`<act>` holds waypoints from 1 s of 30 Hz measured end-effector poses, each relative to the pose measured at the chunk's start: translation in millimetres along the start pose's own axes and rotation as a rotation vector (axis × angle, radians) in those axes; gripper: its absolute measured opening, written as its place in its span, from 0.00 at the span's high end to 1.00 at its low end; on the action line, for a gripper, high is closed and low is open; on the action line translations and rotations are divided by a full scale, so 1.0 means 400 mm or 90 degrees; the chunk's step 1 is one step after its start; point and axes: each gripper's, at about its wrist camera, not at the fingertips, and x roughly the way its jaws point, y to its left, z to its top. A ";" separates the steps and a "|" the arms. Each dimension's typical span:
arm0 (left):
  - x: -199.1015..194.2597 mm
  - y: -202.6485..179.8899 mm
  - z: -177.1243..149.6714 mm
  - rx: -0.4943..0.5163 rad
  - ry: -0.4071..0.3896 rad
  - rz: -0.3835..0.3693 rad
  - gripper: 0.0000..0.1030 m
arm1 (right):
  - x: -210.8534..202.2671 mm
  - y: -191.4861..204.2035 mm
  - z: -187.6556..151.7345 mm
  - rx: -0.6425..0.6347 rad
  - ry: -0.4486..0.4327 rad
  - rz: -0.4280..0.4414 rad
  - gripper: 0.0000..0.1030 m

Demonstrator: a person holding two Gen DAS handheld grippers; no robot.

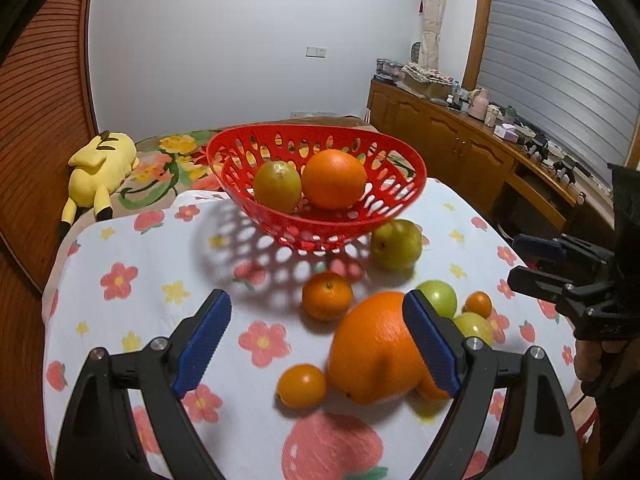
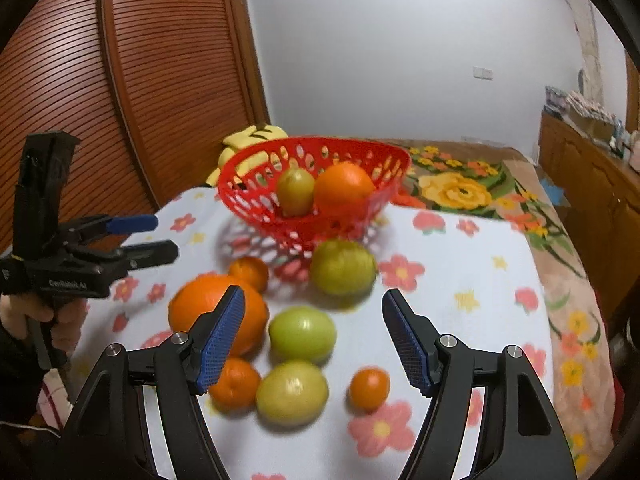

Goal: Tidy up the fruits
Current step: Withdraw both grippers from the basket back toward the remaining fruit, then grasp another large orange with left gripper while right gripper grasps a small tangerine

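Note:
A red perforated basket (image 1: pixel 392 208) (image 2: pixel 244 196) stands at the far side of the flowered cloth and holds a big orange (image 1: pixel 334 179) (image 2: pixel 343 188) and a yellow-green fruit (image 1: pixel 277 186) (image 2: pixel 295 191). Loose on the cloth lie a large orange (image 1: pixel 372 348) (image 2: pixel 200 304), small tangerines (image 1: pixel 327 296) (image 1: pixel 302 385) (image 2: pixel 369 388), and green fruits (image 1: pixel 396 244) (image 2: pixel 343 267) (image 2: pixel 302 334) (image 2: pixel 292 393). My left gripper (image 1: pixel 316 344) is open, its right finger in front of the large orange. My right gripper (image 2: pixel 314 340) is open above the green fruits.
A yellow plush toy (image 1: pixel 100 168) lies at the far left behind the cloth. A wooden cabinet (image 1: pixel 460 140) with clutter runs along the right. A slatted wooden door (image 2: pixel 120 100) stands on the left. The cloth (image 1: pixel 140 280) drops off at its edges.

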 end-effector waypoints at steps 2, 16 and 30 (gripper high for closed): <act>-0.006 -0.006 -0.010 -0.001 -0.001 0.000 0.15 | -0.005 -0.005 -0.021 0.007 0.002 -0.009 0.30; 0.005 -0.047 -0.061 -0.001 0.006 -0.019 0.15 | 0.025 -0.082 -0.124 0.056 0.045 -0.038 0.49; 0.023 -0.068 -0.081 0.005 0.020 -0.031 0.15 | 0.088 -0.103 -0.154 0.080 0.093 -0.039 0.63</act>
